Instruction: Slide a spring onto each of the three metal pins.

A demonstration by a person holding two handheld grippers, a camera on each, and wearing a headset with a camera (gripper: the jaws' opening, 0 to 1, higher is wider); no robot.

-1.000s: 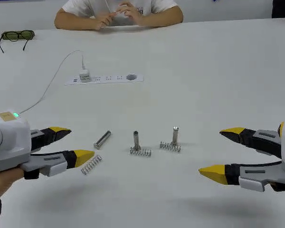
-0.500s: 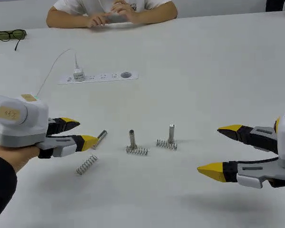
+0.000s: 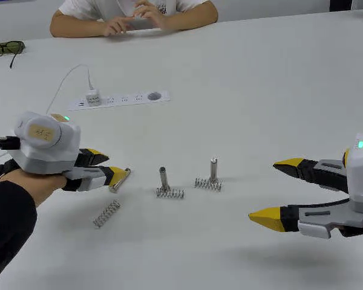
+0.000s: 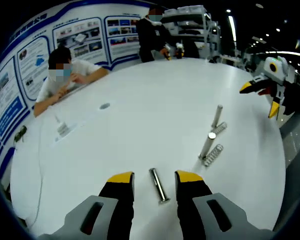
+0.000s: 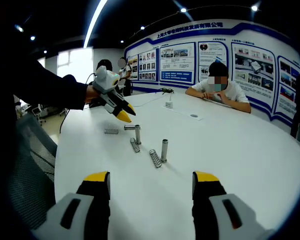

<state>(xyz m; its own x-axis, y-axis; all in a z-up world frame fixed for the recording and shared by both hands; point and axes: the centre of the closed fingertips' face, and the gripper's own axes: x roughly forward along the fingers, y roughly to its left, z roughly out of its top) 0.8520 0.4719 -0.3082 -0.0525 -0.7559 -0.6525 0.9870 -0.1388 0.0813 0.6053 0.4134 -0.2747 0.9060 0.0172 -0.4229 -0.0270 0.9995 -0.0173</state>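
White table [image 3: 260,90], all parts laid out on it; positions are taken from the upright middle pin [image 3: 163,177]. Nearest the camera, well off to that pin's right: right gripper [image 3: 266,189], jaws spread wide with nothing between them, yellow tips aimed toward the pin. Left of the middle pin and nearer than it: loose spring [image 3: 106,214], flat on the table, clear of both grippers. Left of the middle pin, about level with it: lying pin [image 3: 120,180] on its side. Left gripper [image 3: 114,167] is at that lying pin, jaws parted a moderate gap. In the left gripper view the pin lies between the two jaws; contact cannot be told. Second spring [image 3: 170,193] lies flat at the middle pin's foot, near side. Just right of the middle pin: third pin [image 3: 213,168], upright, with the third spring [image 3: 207,183] flat at its base. Beyond the middle pin, to its left: power strip [image 3: 118,99] with a white charger [image 3: 92,96] plugged in. Farther left: glasses [image 3: 3,48]. At the far edge, a seated person [image 3: 118,25], forearms on the table.
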